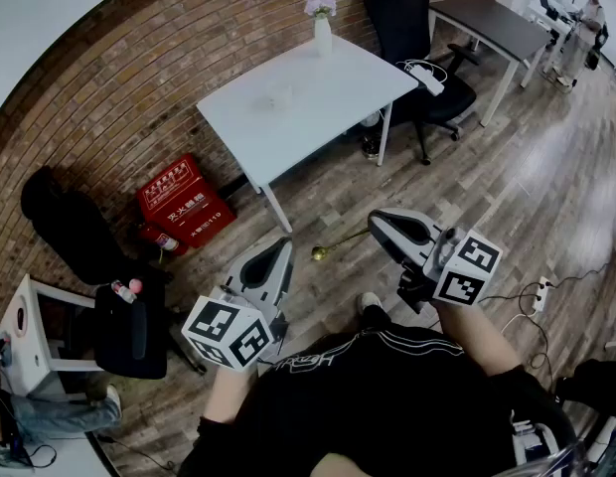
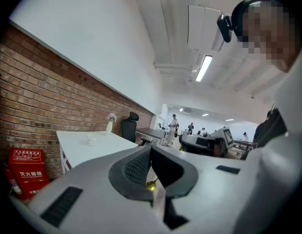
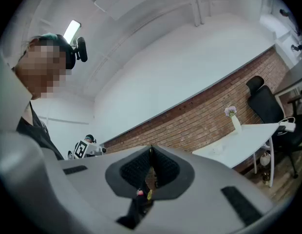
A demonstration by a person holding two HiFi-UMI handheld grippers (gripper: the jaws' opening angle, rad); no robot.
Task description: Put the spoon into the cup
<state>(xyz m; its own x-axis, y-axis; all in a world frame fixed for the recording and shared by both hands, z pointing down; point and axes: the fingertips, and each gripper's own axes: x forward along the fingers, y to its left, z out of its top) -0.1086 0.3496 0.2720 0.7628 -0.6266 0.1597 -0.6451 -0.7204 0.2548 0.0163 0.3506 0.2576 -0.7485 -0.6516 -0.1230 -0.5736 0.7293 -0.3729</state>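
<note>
I stand on a wooden floor some way from a white table by the brick wall. A small clear cup stands on it, also seen as cup in the left gripper view. My right gripper is shut on the handle end of a gold spoon, whose bowl sticks out toward my left gripper. The left gripper's jaws look closed with nothing in them. Through the gap under them the spoon bowl shows. In their own views both the left gripper and the right gripper have their pads together.
A white vase with flowers stands at the table's far edge. Black office chairs and a dark desk are to the right. A red fire-equipment box sits by the wall, and a black chair to the left. A power strip lies on the floor.
</note>
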